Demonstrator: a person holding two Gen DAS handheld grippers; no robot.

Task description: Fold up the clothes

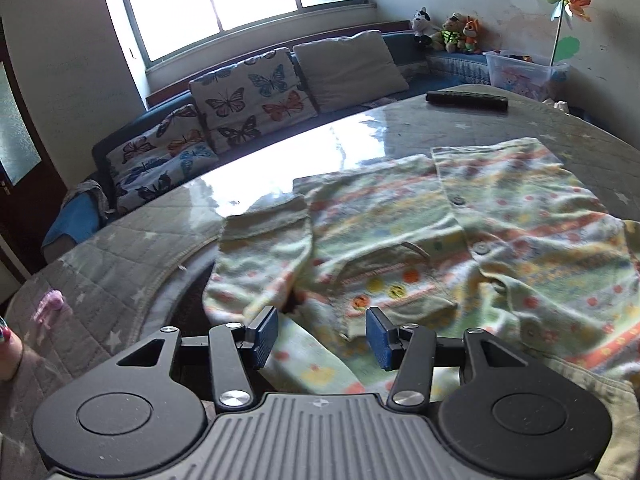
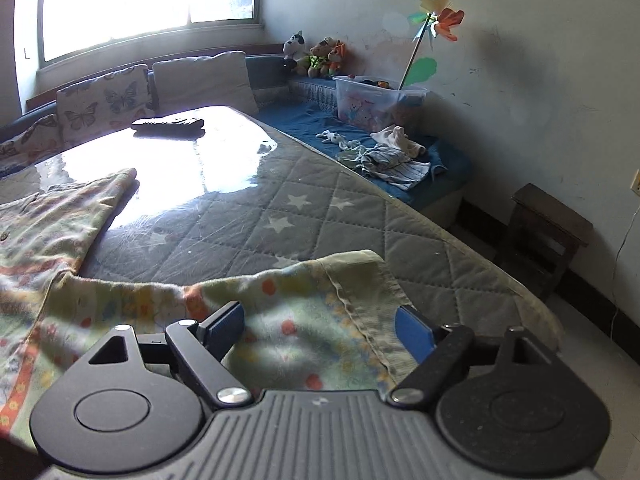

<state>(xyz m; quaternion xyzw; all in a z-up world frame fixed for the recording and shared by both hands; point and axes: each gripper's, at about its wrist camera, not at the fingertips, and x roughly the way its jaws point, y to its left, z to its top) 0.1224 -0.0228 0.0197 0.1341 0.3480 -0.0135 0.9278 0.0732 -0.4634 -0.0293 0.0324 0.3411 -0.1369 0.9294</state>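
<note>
A pale green patterned child's button shirt (image 1: 472, 232) lies spread on the quilted table (image 1: 132, 256). Its left sleeve (image 1: 260, 264) is folded in over the body. My left gripper (image 1: 322, 334) is open, hovering just above the shirt's near edge by that sleeve. In the right wrist view the shirt's other sleeve (image 2: 304, 320) lies flat, cuff toward the table's right edge. My right gripper (image 2: 320, 330) is open, its blue pads (image 2: 416, 334) on either side of that sleeve, holding nothing.
A black remote (image 1: 466, 100) lies at the table's far end. Butterfly cushions (image 1: 256, 96) line a bench beyond. A toy bin (image 2: 376, 100) and loose clothes (image 2: 392, 160) sit on the blue bench to the right. A dark stool (image 2: 548, 232) stands by the wall.
</note>
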